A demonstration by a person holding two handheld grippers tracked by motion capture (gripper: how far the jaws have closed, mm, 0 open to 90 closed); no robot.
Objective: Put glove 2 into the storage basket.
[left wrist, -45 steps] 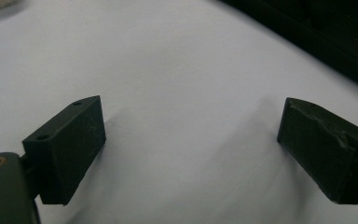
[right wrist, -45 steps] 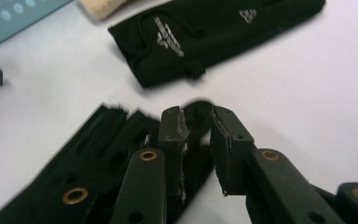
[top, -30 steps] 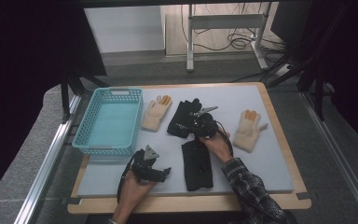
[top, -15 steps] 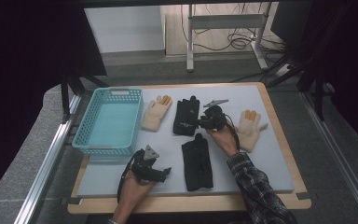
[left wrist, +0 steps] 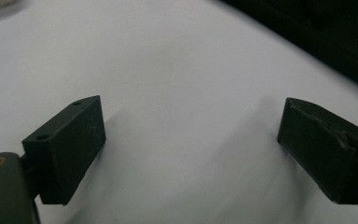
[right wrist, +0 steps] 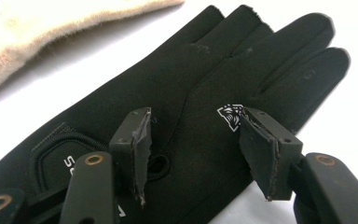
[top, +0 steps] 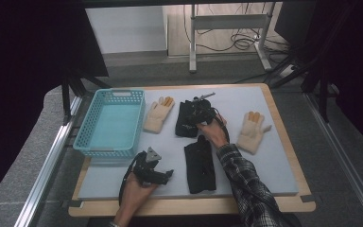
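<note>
While my right gripper (top: 194, 112) hangs over the far black glove (right wrist: 205, 93), its jaws stand apart with nothing pinched between them; they have just been opening. In the right gripper view that glove lies flat on the pale mat (top: 274, 156), fingers pointing away, a small white emblem near the right jaw, and the pads sit above the palm without pressing it. A cream glove (right wrist: 37, 32) lies just beside it. From the high view, I see the far black glove near the middle of the mat, with the second black glove (top: 200, 164) just in front of it. Another cream glove (top: 251, 131) lies to the right, well apart. My left gripper (left wrist: 191, 144) rests low over bare mat, jaws wide and empty. A turquoise basket (top: 88, 137) sits at the left edge.
</note>
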